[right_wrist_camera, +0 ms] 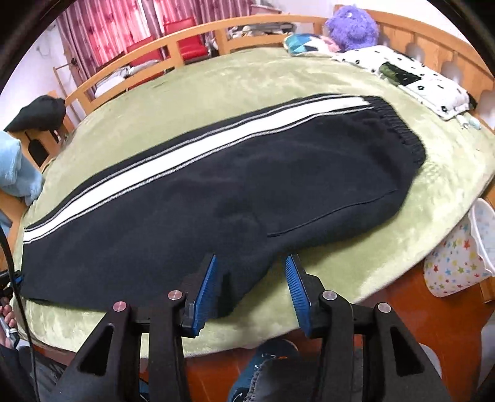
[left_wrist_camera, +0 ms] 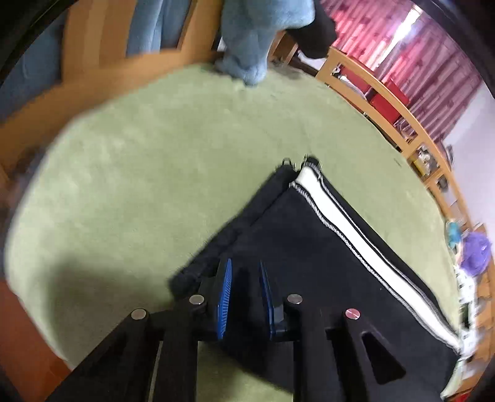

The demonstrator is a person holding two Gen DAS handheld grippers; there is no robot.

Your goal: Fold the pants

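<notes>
**Pants Laid Flat on Bed, Both Grippers at the Near Edge**

While the black pants (right_wrist_camera: 191, 191) lie flat along the green plush blanket (right_wrist_camera: 216, 83), folded lengthwise leg over leg, both grippers sit low over the fabric's near edge. In the right wrist view the white side stripe (right_wrist_camera: 173, 160) runs along the far edge, and the ribbed waistband (right_wrist_camera: 399, 126) lies at the right end, toward the dotted pillow (right_wrist_camera: 417, 77) and the purple plush toy (right_wrist_camera: 352, 27).

Right gripper (right_wrist_camera: 250, 269): jaws moderately apart. The near edge of the pants lies below and between the blue pads (right_wrist_camera: 205, 290); neither pad presses on it.

Left gripper (left_wrist_camera: 246, 278): jaws narrow, a slim gap between the blue pads (left_wrist_camera: 224, 300). Black fabric shows in the gap, but blur prevents telling whether it is pinched or simply lies beneath. The leg cuffs (left_wrist_camera: 297, 173) lie ahead of this gripper, with the stripe to its right.

A light blue blanket (left_wrist_camera: 247, 40) hangs over the wooden bed frame (left_wrist_camera: 383, 102) at the far end. Red curtains (right_wrist_camera: 123, 24) hang behind the frame.
</notes>
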